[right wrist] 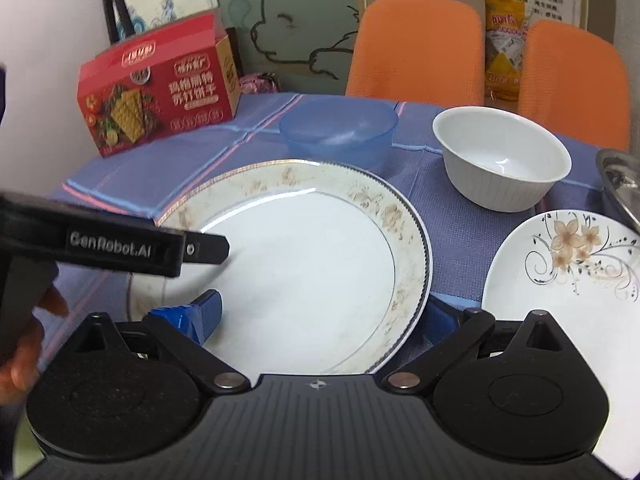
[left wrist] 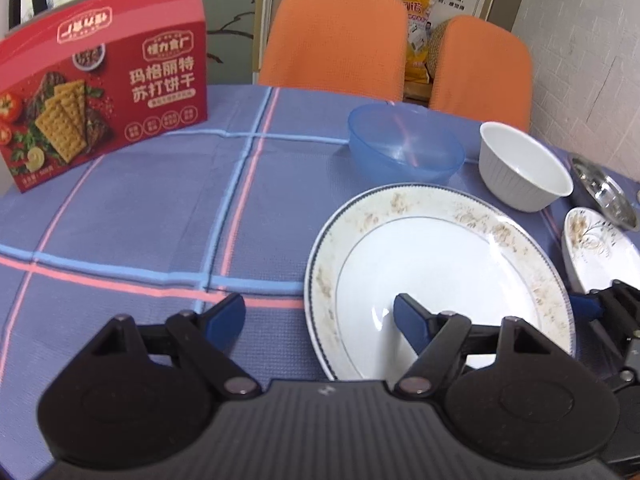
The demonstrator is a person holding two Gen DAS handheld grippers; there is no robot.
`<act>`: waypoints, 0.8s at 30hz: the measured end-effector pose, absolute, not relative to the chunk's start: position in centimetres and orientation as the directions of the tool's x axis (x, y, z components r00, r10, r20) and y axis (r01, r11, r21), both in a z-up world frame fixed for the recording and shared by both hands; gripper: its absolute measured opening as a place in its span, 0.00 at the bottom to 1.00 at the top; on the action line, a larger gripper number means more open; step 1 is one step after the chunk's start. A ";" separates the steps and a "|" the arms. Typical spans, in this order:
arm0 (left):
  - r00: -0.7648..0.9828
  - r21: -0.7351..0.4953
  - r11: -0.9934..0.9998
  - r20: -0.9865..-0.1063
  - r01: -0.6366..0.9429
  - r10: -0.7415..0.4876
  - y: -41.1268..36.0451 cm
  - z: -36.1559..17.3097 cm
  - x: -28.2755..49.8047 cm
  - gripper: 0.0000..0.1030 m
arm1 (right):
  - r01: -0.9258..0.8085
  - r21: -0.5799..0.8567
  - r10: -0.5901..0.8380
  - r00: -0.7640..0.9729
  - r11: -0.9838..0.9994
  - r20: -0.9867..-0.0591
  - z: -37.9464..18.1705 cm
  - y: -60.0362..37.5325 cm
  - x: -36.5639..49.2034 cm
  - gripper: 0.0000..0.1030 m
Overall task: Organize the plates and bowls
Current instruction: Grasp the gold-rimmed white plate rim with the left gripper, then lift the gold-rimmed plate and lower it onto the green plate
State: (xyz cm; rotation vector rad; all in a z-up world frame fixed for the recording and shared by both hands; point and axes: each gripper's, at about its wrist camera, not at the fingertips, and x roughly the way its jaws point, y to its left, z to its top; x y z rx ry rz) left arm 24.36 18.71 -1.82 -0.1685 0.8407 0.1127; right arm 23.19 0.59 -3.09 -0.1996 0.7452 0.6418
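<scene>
Standing by the counter (left wrist: 120, 208) with its blue checked cloth, I can see both tongs reaching for the same thing: the big round white plate with the faded gold flower rim (right wrist: 312, 256). It lies flat on the cloth, in the middle of the right wrist picture and at the lower right of the left wrist picture.

The left tongs (left wrist: 318, 314) are spread wide and hold nothing. One blue tip sits over the bare cloth and the other hangs over the plate's white middle, so the plate's left edge lies between them. The right tongs (right wrist: 324, 316) are wide too and hold nothing. The near part of the plate sits between their tips. I cannot tell if either pair touches the plate.

Behind the big plate are the see-through blue plastic bowl (right wrist: 338, 130) and the white ribbed bowl (right wrist: 502, 158), standing apart from each other. At the lower right of the right wrist picture lies the small white plate with brown painted flowers (right wrist: 576, 280), just beside the big one. A shiny metal pot (right wrist: 620, 184) peeks in at the right edge. A red cracker box (left wrist: 104, 84) stands at the upper left.

I think the job has only begun, since no dish is stacked. Next, one pair should probably pinch the big plate's rim. The plate looks smooth and slippery, so the pinch must be firm, and the two tongs must not bump.
</scene>
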 end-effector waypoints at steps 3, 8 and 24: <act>0.665 -0.102 0.983 -0.746 -0.155 0.028 18.6 -1.9 24.5 0.74 | -0.585 0.053 0.463 0.581 0.810 -0.669 -3.2 0.5 22.9 0.87; 0.669 -0.097 0.987 -0.743 -0.128 0.014 18.4 -1.8 24.8 0.70 | -0.586 0.085 0.467 0.541 0.806 -0.700 -2.8 1.1 24.1 0.88; 0.682 -0.113 0.988 -0.731 -0.107 -0.010 17.3 -0.2 24.7 0.39 | -0.557 0.155 0.502 0.550 0.816 -0.667 -2.0 0.5 23.9 0.86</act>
